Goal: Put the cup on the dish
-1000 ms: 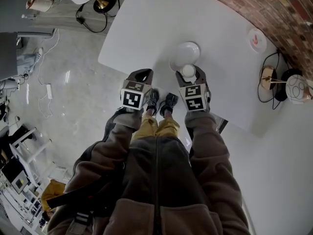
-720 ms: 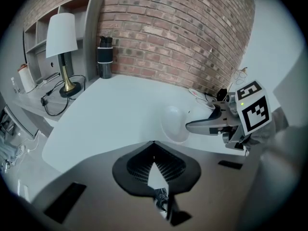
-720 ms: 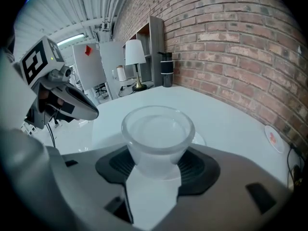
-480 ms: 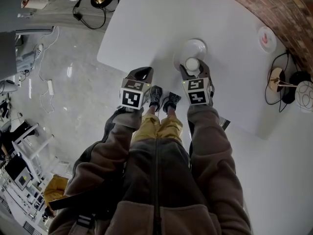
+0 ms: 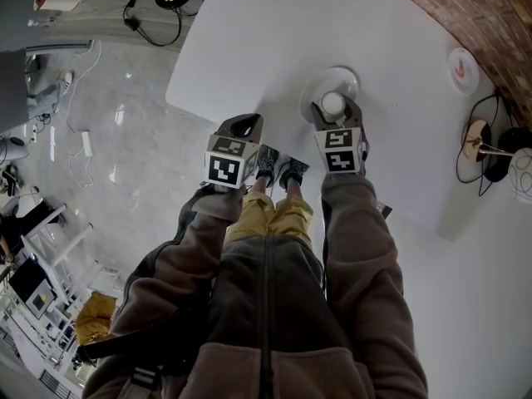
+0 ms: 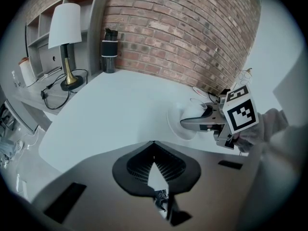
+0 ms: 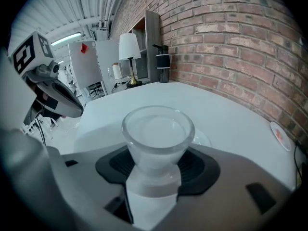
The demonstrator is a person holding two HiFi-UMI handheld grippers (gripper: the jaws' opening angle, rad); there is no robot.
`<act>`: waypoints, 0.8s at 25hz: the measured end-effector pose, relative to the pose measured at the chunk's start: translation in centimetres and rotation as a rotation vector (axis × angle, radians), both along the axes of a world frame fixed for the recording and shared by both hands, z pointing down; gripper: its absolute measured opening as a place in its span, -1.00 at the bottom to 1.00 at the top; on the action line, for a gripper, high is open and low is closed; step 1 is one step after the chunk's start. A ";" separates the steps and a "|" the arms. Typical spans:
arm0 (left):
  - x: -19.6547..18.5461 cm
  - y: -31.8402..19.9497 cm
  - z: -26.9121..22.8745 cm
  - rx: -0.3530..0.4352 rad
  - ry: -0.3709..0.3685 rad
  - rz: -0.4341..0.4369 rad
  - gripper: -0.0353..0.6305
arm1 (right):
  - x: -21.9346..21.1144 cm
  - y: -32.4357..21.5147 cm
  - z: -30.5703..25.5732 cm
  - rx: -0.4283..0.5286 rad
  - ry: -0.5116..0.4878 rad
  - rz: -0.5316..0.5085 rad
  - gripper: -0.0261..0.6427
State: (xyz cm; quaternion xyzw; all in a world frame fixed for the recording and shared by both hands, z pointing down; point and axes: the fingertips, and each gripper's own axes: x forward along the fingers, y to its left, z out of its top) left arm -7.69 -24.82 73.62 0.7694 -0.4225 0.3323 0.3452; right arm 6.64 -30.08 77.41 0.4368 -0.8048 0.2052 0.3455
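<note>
White worktop (image 5: 274,40) fills the upper part of the head view, and a curved brick wall (image 5: 465,7) is seen along its far side. A pale floor (image 5: 108,140) with cables lies beside it.

A white dish (image 5: 337,77) is set on the worktop near its front edge. The right gripper (image 5: 334,110) is held over the near part of that dish. A translucent cup (image 7: 157,134) is clamped upright between its fingers (image 7: 202,166), which are pressed against the narrow lower part of the cup while the wider rim stands above them. The cup is positioned over the dish. Whether its base touches the dish cannot be told from any view.

The left gripper (image 5: 241,125) is held at the front edge of the worktop, apart from the dish and to its left. Its fingers (image 6: 130,170) are brought together at the tips, with only a small diamond-shaped gap behind them, and nothing is held between them.

At the far end of the worktop, a lamp (image 6: 65,28) with a white shade and a brass stem is seen, and a dark bottle (image 6: 109,49) is placed against the brick wall. A small plate (image 5: 462,69) with a red mark lies near the wall, well apart from the dish. Dark shoes (image 5: 278,169) are visible between the two grippers.
</note>
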 end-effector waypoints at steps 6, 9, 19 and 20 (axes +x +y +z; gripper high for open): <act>-0.4 0.0 0.3 -0.010 -0.011 0.001 -0.88 | -0.2 -0.6 0.8 0.005 0.008 0.002 -0.15; -0.6 0.0 0.5 -0.013 -0.012 -0.001 -0.88 | -0.3 -0.6 1.0 0.013 0.009 0.004 -0.15; -0.7 -0.1 0.9 -0.010 -0.010 -0.008 -0.88 | -0.4 -0.4 1.7 0.039 0.055 -0.043 -0.15; -0.7 0.0 0.8 -0.011 -0.009 -0.006 -0.88 | -0.4 -0.3 1.6 0.041 0.057 -0.046 -0.15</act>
